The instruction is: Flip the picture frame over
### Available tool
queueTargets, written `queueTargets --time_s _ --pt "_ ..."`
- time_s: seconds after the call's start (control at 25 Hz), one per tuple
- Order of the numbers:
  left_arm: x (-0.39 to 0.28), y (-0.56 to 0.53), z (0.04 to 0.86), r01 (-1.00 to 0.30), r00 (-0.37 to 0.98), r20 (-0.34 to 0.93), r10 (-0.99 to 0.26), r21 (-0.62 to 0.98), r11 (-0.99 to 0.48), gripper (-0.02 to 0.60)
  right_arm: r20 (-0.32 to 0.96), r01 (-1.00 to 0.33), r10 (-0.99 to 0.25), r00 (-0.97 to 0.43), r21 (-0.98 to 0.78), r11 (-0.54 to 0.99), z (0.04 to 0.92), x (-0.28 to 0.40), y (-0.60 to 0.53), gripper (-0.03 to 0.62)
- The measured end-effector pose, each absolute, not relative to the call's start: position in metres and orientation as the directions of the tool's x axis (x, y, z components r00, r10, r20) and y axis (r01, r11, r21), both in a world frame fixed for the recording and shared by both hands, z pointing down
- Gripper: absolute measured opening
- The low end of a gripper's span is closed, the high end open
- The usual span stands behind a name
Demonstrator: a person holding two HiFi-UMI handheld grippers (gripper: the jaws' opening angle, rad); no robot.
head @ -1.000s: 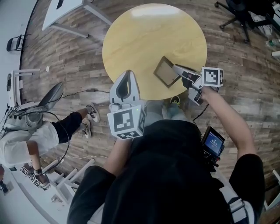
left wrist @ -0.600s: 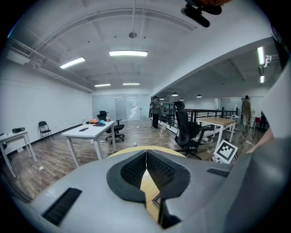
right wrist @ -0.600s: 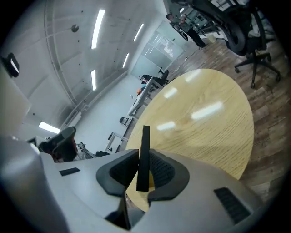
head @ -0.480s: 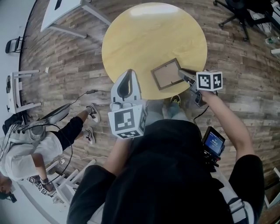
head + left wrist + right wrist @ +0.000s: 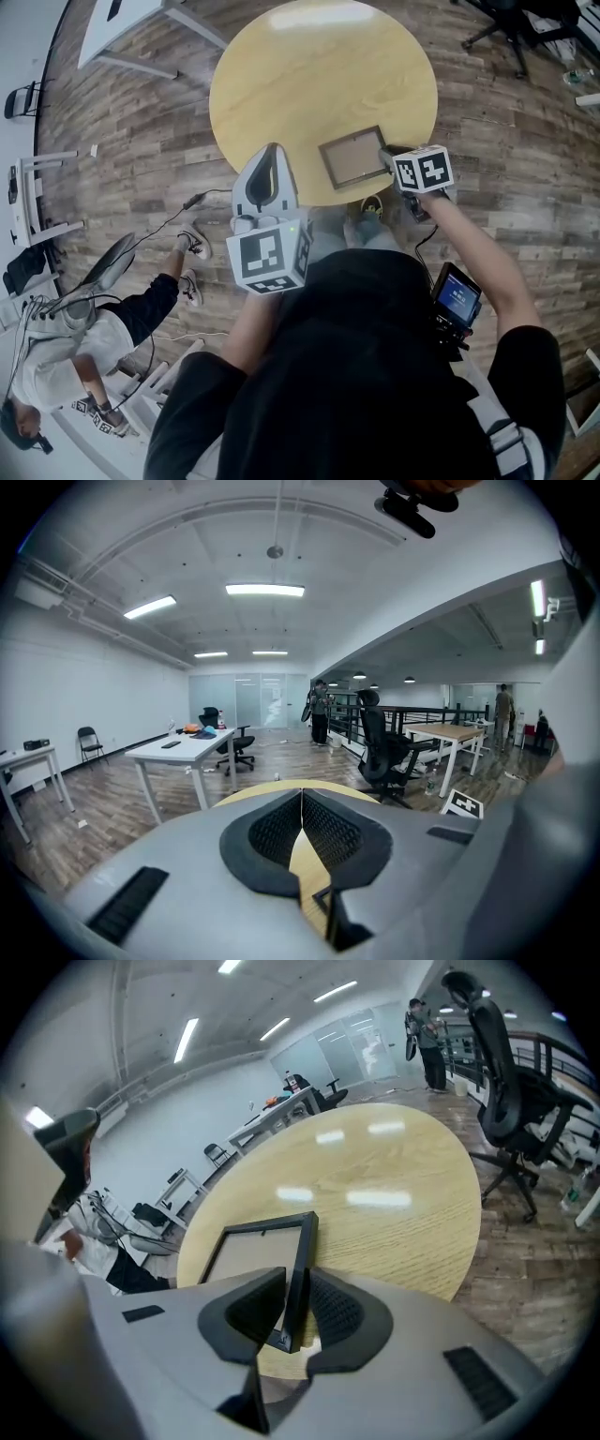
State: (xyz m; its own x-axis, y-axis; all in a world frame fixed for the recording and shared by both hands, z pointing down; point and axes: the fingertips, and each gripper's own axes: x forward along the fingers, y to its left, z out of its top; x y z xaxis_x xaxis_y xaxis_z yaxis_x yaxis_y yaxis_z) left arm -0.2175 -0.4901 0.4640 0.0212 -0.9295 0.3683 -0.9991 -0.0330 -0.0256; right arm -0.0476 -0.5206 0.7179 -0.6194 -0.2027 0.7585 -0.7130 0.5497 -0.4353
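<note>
We get bright, even light from ceiling strips [image 5: 264, 590]; glare patches sit on the surface [image 5: 412, 1232]. Both gripper views show heavy fisheye bending, dark vignetted corners, soft near foreground.

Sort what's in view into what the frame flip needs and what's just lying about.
Job in hand:
- picture frame
- right gripper, clamped on the frame's edge
- round table under the frame

Lying about:
- left gripper, shut and empty
- office chair
- white desk
- person at the left
</note>
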Motion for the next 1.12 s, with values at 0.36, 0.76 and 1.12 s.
queueTargets --time_s 0.36,0.76,1.12 --pt "-0.225 -0.486 0.465 -0.999 0.020 0.363 -0.932 -0.020 -0.030 0.023 0.829 -0.641 -0.208 -0.519 -0.216 0.737 0.721 -0.064 -0.515 0.084" --pt "-0.221 -0.487 0.454 -0.999 0.025 0.328 -0.944 -0.014 -0.031 0.023 0.717 -0.559 -0.355 -0.601 -0.059 0.827 0.643 -0.083 -0.537 0.161" --pt "-0.191 -0.490 0.414 -0.997 0.078 0.234 -0.969 -0.003 -0.081 0.023 0.335 -0.590 -0.577 -0.744 0.073 0.804 0.455 -0.081 -0.547 0.040"
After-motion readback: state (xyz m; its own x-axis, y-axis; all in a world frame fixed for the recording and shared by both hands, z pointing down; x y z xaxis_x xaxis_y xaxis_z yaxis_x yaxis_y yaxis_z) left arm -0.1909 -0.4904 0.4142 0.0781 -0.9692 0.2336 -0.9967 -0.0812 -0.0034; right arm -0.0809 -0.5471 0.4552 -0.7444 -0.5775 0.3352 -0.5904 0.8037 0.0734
